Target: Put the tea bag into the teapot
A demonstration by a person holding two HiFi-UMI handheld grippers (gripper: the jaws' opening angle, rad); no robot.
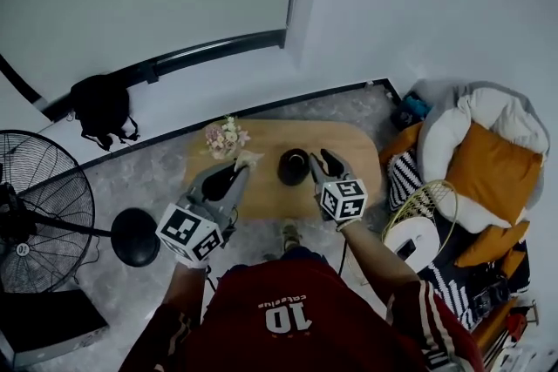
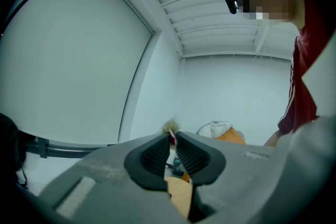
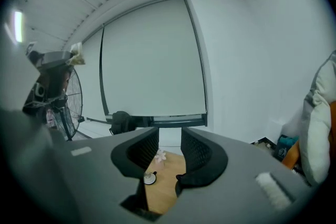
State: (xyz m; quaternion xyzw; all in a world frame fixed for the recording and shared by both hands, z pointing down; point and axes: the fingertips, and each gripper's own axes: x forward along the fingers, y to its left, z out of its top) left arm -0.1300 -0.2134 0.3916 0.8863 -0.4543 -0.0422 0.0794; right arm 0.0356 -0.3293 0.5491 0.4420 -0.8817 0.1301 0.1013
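Observation:
A dark teapot [image 1: 294,167] stands on the low wooden table [image 1: 261,205], between my two grippers. My left gripper [image 1: 242,165] is raised over the table's left part, its jaws shut on a thin tag [image 2: 170,137] of the pale tea bag [image 1: 248,158], which sticks up past the tips [image 2: 169,125]. My right gripper [image 1: 324,157] hovers just right of the teapot, open, with nothing between its pads [image 3: 195,152]. In the right gripper view the left gripper [image 3: 52,68] and its tea bag [image 3: 77,55] show at the upper left, and a small round knobbed object [image 3: 150,178] lies on the table far below.
A small bunch of pale flowers [image 1: 227,135] stands at the table's back left. A floor fan [image 1: 44,196] and its round black base [image 1: 135,235] are on the left, a black bag [image 1: 103,104] sits by the wall, and orange and white cushions [image 1: 479,152] are piled on the right.

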